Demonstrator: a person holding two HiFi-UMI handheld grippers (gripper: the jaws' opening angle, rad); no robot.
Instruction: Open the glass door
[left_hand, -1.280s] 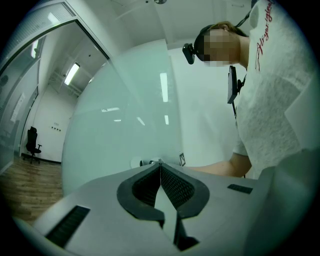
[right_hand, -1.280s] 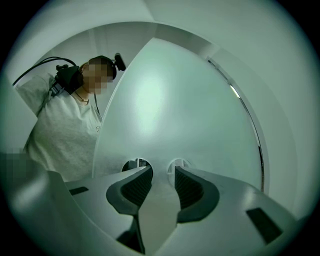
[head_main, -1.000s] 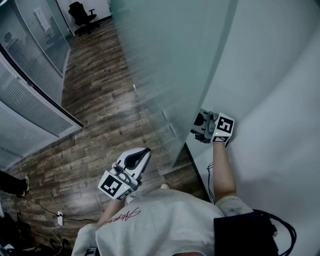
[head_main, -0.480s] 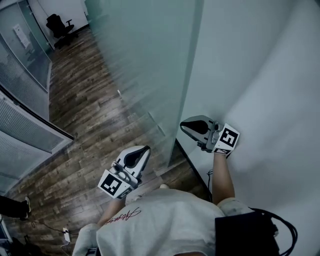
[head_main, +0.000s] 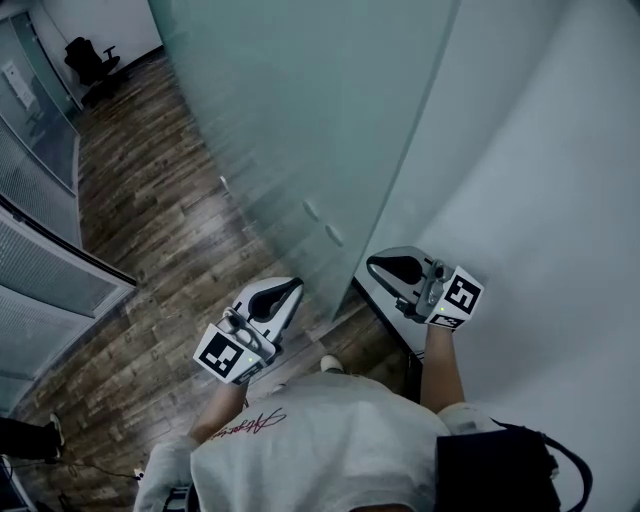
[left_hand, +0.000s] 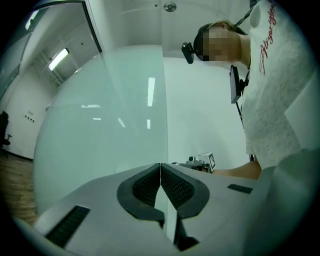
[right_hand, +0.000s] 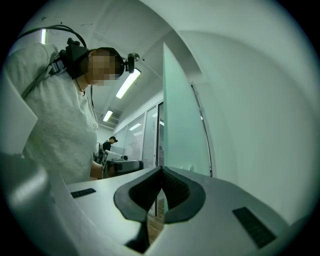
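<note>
Head view looks down on both claws held out in front of the person's shirt (head_main: 320, 440). The right claw (head_main: 374, 263) is pinched fully closed with nothing in it. Its tips sit just beside the free edge of the glass door (head_main: 300, 130), which stands to its left, while a white wall (head_main: 560, 180) runs along its right. Right gripper view shows the jaws pressed flat together, and the door's edge stands upright straight ahead of the tips, not gripped.

The left claw (head_main: 289, 288) is also closed tight and empty. It is held on the other side of that edge, facing the frosted pane, and I cannot tell whether it touches the glass. Left gripper view shows its jaws meeting in a thin line, with the door's edge rising directly beyond them and the right claw past it.

Out to the left of the left claw stretches a wood floor (head_main: 150, 230), with an office chair (head_main: 88, 58) at the far end.
</note>
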